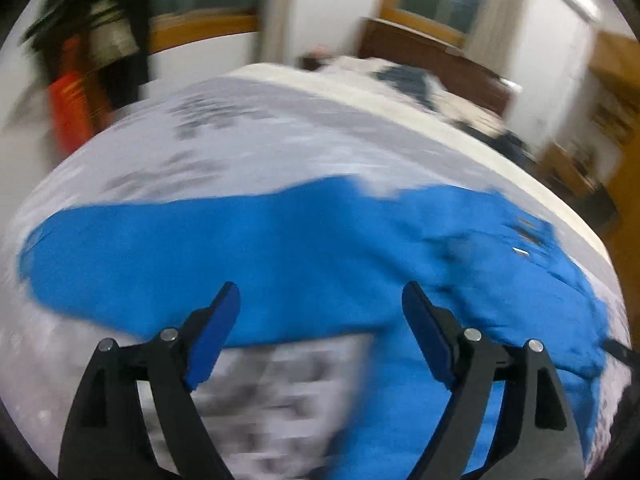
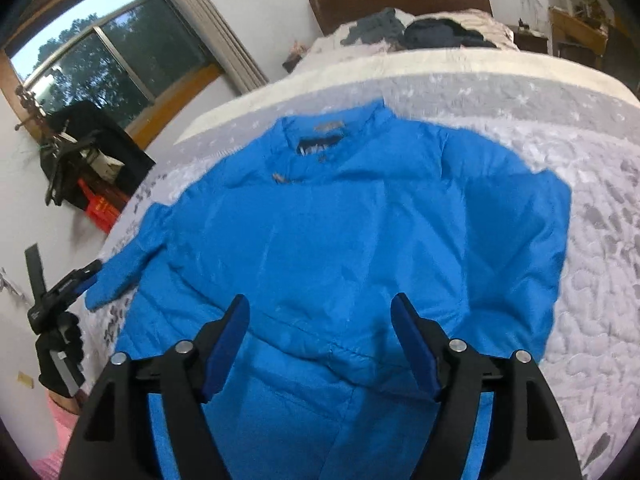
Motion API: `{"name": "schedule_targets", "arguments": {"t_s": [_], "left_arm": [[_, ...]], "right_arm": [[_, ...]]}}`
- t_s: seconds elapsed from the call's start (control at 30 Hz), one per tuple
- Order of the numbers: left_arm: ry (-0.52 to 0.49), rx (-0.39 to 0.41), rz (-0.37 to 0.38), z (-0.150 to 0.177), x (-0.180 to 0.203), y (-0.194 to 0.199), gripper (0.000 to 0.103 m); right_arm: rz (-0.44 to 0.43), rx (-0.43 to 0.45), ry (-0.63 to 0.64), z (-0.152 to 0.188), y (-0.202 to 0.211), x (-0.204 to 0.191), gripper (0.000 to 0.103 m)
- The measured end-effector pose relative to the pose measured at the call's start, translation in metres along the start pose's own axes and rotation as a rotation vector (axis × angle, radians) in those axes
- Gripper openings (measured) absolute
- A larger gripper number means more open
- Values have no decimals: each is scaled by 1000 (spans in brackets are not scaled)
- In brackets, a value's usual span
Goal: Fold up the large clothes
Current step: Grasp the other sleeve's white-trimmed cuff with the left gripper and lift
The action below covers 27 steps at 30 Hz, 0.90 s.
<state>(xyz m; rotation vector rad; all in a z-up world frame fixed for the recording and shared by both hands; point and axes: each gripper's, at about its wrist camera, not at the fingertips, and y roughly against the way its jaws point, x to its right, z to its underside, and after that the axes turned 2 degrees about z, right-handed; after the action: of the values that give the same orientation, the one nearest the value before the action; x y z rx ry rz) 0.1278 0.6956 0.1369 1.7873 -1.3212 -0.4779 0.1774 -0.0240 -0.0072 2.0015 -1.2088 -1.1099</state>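
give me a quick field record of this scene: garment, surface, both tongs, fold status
garment: blue jacket, spread flat, collar at the far end
surface: bed with grey-and-white quilt
left sleeve: stretched out to the side
left tongs: open, over the sleeve end of the jacket, holding nothing
right tongs: open, above the jacket's lower part, holding nothing
fold status: no fold visible yet
far end of bed: dark clothes pile
image note: left view is motion-blurred

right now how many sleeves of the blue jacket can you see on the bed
2. One sleeve stretches out to the left edge of the bed, near the other tongs. The other sleeve lies folded down along the jacket's right side. Nothing seems hidden.
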Motion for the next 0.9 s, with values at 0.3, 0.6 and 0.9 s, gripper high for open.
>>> {"name": "schedule_targets", "arguments": {"t_s": [0.3, 0.6, 0.9], "left_arm": [[415, -27, -102, 10, -166, -3, 81], [598, 57, -11, -4, -210, -24, 79], [678, 107, -39, -13, -231, -30, 30]], "right_arm": [[11, -42, 25, 8, -21, -6, 74], [17, -44, 16, 8, -27, 2, 74], [21, -51, 28, 9, -32, 5, 74]]}}
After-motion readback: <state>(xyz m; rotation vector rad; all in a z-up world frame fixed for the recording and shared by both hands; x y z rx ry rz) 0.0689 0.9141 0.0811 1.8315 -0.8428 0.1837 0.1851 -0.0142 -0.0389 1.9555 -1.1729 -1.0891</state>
